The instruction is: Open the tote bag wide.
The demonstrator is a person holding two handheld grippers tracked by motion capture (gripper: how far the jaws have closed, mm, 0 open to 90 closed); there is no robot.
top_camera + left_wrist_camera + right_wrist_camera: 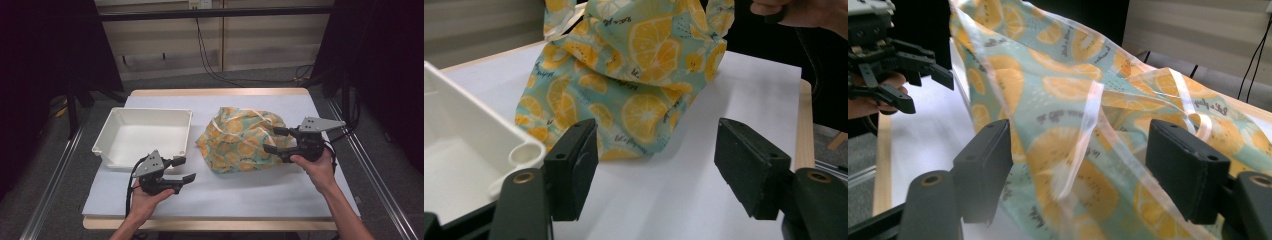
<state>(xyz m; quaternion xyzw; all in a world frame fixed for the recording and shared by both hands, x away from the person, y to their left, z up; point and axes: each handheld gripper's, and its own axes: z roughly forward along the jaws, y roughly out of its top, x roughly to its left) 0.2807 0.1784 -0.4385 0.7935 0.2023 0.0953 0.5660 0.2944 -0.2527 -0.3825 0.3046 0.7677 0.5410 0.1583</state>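
We see a bag (240,140) of thin, soft fabric, pale teal printed with orange and lemon slices, lying crumpled in a loose mound on the right half of the bench (225,195). In the right gripper view, pale translucent ribbon straps (1083,135) run across its folds. The bench top is a smooth, light sheet with a wooden edge showing at front and back.

To the left of the bag, just beside it, sits a white plastic tray (112,132), rectangular with rounded corners and a flared rim. In the left gripper view its corner stands close by the near side of the bag, between the left-hand finger and the fabric.

The right gripper (276,140) is at the bag's right edge. Its black fingers (985,170) stand apart, and the fabric and a strap lie between them without either pad pressing on it. The left gripper (182,169) sits at the front left of the bench, in front of the tray, pointing toward the bag. Its fingers (574,165) are also apart with bare bench between them, and the bag lies a little beyond their tips, untouched.
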